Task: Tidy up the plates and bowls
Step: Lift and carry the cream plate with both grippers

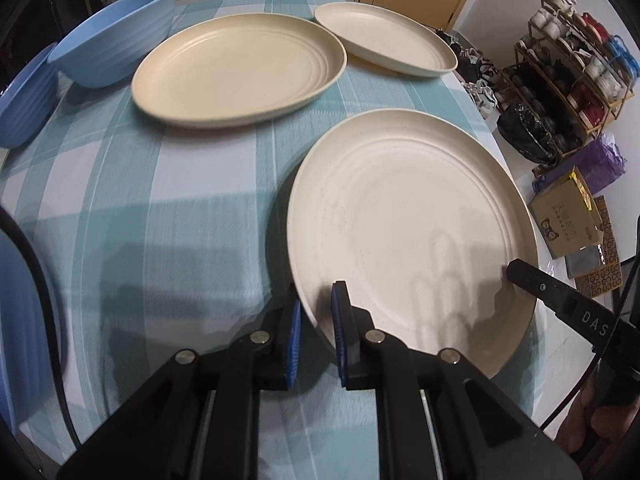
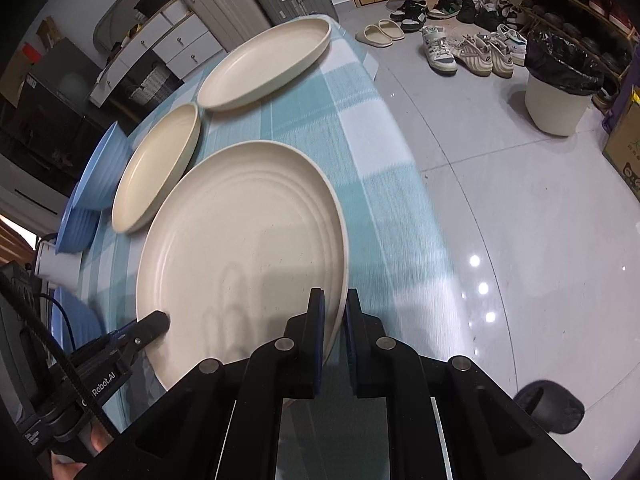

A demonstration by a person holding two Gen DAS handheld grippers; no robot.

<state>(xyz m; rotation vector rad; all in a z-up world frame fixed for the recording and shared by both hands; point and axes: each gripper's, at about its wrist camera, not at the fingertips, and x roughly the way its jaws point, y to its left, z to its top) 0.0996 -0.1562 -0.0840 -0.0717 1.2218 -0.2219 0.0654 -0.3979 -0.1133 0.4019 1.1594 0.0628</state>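
Note:
A large cream plate [image 1: 404, 216] [image 2: 244, 248] is held tilted above the teal checked tablecloth by both grippers. My left gripper [image 1: 318, 312] is shut on its near-left rim, blue pads pinching the edge. My right gripper [image 2: 333, 312] is shut on the opposite rim; its black finger [image 1: 532, 280] shows at the plate's right edge in the left wrist view. Two more cream plates lie farther back, one [image 1: 240, 68] [image 2: 160, 168] in the middle and one [image 1: 384, 38] [image 2: 266, 64] beyond it. Blue ribbed bowls [image 1: 116, 36] [image 2: 102, 168] stand at the left.
The tablecloth [image 1: 180, 208] ends at the table edge on the right, with tiled floor below. A shoe rack [image 1: 572, 76], boxes, loose shoes [image 2: 468, 52] and a white bin [image 2: 560, 88] with a black bag stand on the floor. Another blue bowl [image 1: 28, 312] sits near left.

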